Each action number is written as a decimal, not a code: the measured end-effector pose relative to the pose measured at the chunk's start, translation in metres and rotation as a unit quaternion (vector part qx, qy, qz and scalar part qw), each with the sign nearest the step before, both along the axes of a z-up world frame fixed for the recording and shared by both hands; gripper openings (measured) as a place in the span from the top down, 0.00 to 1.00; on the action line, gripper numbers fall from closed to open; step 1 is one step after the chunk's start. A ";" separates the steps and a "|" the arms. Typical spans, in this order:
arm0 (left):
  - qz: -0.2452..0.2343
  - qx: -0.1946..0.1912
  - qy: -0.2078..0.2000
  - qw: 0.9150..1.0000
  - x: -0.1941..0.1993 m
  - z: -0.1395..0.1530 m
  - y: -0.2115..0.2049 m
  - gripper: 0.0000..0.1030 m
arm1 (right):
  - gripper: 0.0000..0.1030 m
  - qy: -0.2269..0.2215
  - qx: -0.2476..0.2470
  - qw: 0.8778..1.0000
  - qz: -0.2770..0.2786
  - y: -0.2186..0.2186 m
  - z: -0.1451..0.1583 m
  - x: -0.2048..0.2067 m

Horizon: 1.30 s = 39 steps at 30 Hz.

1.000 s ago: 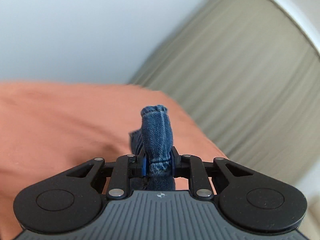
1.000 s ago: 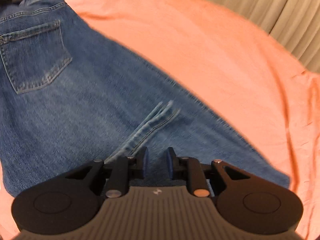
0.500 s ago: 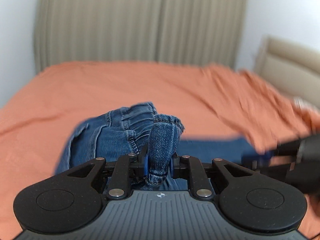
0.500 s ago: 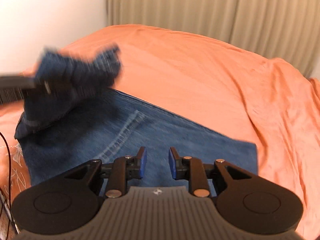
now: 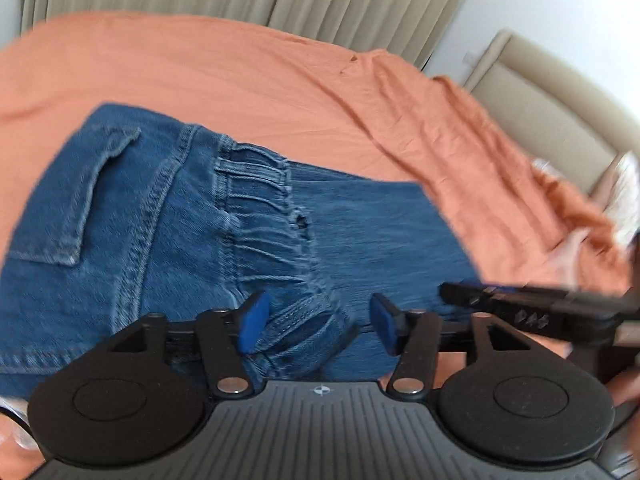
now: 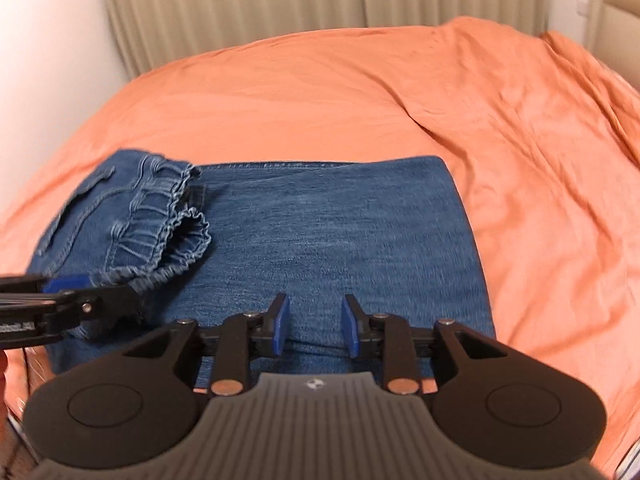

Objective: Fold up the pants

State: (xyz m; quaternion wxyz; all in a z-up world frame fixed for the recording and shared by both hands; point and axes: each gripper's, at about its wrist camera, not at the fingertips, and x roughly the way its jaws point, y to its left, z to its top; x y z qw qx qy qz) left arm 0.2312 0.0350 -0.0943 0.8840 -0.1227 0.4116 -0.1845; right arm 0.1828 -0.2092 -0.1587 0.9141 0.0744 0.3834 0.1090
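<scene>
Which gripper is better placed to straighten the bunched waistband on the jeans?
Left. The left gripper, jaws opening, has the elastic waistband between its pads. The right gripper, also opening, is over the flat leg.

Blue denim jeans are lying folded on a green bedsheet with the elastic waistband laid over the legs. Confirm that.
Wrong colour: the bedsheet is orange, not green, as the right wrist view shows. The blue denim jeans do lie folded on it, the elastic waistband laid over the legs.

Left gripper (image 5: 316,328) jaws opening wide, right gripper (image 6: 314,326) jaws opening, tilted downward
</scene>
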 end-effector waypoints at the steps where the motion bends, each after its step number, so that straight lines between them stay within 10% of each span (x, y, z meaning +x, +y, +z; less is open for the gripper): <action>1: 0.008 -0.010 0.005 1.000 0.001 0.001 0.001 0.33 | 0.73 -0.002 0.005 1.000 -0.002 0.000 0.000 -0.003; 10: 0.086 -0.110 -0.014 0.990 -0.007 0.029 0.028 0.30 | 0.52 -0.038 0.037 0.999 0.012 0.008 0.023 -0.021; 18: 0.184 -0.027 -0.037 0.982 0.006 0.036 0.071 0.30 | 0.46 -0.046 0.097 0.994 0.031 0.029 0.035 -0.002; 33: 0.215 -0.007 -0.003 0.977 0.026 0.008 0.118 0.31 | 0.47 0.036 0.174 0.982 0.070 0.093 -0.009 0.118; 37: 0.189 0.005 -0.009 0.982 0.016 0.016 0.129 0.31 | 0.84 0.031 0.170 0.981 0.089 0.101 -0.006 0.130; 39: 0.148 0.023 -0.015 0.989 0.008 0.024 0.128 0.31 | 0.87 0.009 0.167 0.981 0.103 0.101 0.010 0.123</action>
